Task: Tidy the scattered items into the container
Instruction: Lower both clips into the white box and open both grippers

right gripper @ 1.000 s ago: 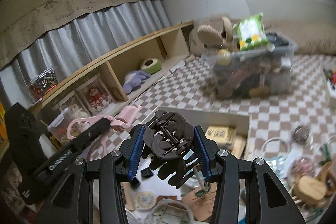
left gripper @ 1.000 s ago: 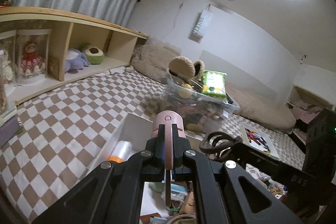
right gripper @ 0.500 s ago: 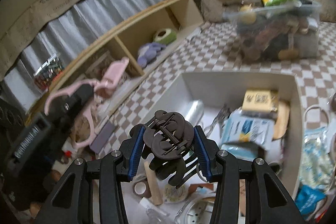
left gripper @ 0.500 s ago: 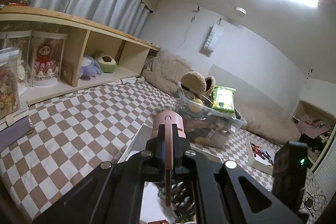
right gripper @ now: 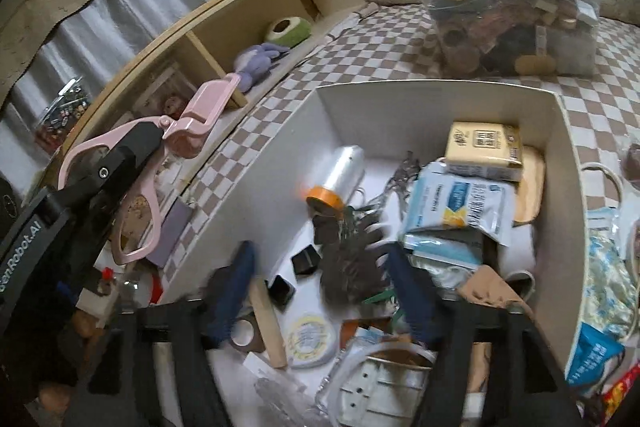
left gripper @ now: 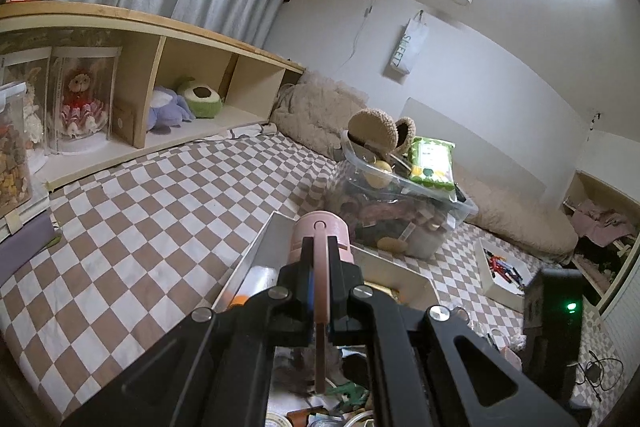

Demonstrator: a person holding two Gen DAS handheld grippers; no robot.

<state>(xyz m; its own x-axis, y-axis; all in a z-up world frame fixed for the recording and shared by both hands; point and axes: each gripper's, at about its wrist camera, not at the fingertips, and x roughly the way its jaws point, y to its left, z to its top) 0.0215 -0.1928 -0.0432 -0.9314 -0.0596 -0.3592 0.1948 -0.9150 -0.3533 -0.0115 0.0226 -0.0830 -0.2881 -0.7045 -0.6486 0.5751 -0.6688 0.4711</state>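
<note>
"SHEET" on hanging white bag (left gripper: 407,47)

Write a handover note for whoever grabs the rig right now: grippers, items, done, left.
Left gripper: shut on the pink tool, held above the bed, not yet binned.
Right gripper: fingers opening over the white box; the dark hair claw, blurred, sits between them, apparently just released.
Done: box already holds the foil roll, packets and small bits.
Left: drop the pink tool in, then collect the loose packets outside the box's right wall.
</note>
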